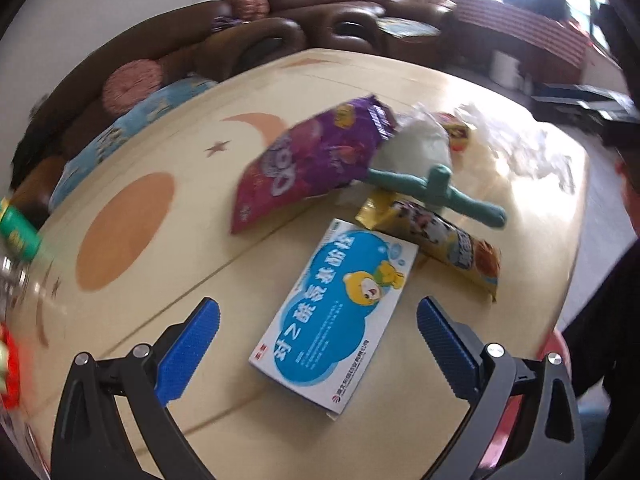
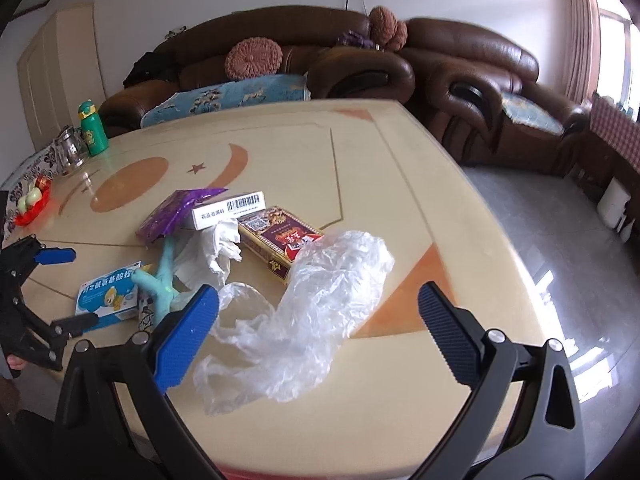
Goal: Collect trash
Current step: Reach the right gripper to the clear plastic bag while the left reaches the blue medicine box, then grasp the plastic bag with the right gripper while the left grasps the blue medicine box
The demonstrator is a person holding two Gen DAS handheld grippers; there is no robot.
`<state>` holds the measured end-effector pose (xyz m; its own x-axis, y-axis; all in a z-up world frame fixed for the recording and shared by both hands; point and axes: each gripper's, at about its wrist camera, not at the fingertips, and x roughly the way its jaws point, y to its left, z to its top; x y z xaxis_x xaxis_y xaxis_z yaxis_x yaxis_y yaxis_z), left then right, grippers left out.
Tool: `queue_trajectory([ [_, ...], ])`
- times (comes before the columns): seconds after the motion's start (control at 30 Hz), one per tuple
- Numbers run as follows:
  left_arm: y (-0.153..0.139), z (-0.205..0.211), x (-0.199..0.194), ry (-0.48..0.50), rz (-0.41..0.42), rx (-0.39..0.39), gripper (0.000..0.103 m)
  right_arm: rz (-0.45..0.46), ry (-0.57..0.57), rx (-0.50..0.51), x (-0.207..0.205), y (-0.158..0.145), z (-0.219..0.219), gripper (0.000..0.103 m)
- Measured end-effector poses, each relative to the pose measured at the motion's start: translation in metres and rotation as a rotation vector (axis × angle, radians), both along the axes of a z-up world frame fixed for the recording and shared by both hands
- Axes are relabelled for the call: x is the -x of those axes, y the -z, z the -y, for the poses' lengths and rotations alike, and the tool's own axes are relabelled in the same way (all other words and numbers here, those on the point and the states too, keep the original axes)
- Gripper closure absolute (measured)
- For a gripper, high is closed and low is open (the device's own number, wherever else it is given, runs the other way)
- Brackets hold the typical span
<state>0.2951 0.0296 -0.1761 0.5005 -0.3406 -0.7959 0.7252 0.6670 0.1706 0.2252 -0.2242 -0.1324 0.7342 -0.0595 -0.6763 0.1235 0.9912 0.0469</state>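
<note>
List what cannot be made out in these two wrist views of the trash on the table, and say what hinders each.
- Purple snack bag: lettering smeared by motion blur, left wrist view.
- Green bottle: blurred and cut by the frame edge, left wrist view.
- Yellow wrapper: mostly hidden behind the teal toy and right gripper, right wrist view.

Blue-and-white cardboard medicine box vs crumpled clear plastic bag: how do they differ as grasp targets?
The blue-and-white cardboard medicine box is rigid, flat and opaque with printed faces; the crumpled clear plastic bag is limp, shapeless and see-through. The box lies between the open fingers of the left gripper; the bag lies before the open right gripper. Both rest on the cream table, ungrasped.
</note>
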Motion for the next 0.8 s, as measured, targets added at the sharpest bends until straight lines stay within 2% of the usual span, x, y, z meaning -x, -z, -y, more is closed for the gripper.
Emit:
queue_trajectory([
  [0.13,0.012,0.013,-0.009,0.096,-0.008,-0.071,0.006,-0.028,0.004,-0.008,-0.010,0.012,0.005,0.005],
  [0.23,0.019,0.018,-0.018,0.145,-0.055,-0.069,0.006,-0.050,0.016,-0.025,-0.017,0.022,0.009,0.005],
  [0.4,0.027,0.025,-0.025,0.184,-0.062,-0.097,0.006,-0.084,0.031,-0.081,-0.026,0.038,0.018,0.005],
  [0.5,0.029,0.027,-0.027,0.211,-0.081,-0.088,0.006,-0.089,0.027,-0.068,-0.029,0.042,0.018,0.008],
  [0.53,0.029,0.027,-0.028,0.214,-0.088,-0.086,0.006,-0.094,0.022,-0.061,-0.030,0.044,0.017,0.011],
  [0.57,0.029,0.026,-0.030,0.215,-0.102,-0.081,0.006,-0.096,0.022,-0.058,-0.030,0.045,0.016,0.026],
  [0.6,0.029,0.024,-0.032,0.212,-0.115,-0.075,0.006,-0.100,0.020,-0.055,-0.030,0.046,0.015,0.049],
  [0.73,0.031,0.022,-0.042,0.194,-0.176,-0.050,0.008,-0.116,0.015,-0.040,-0.029,0.051,0.013,0.055],
  [0.77,0.030,0.021,-0.042,0.198,-0.175,-0.047,0.010,-0.114,0.017,-0.035,-0.028,0.050,0.012,0.057],
  [0.8,0.029,0.022,-0.041,0.204,-0.174,-0.042,0.018,-0.112,0.017,-0.034,-0.027,0.050,0.011,0.060],
])
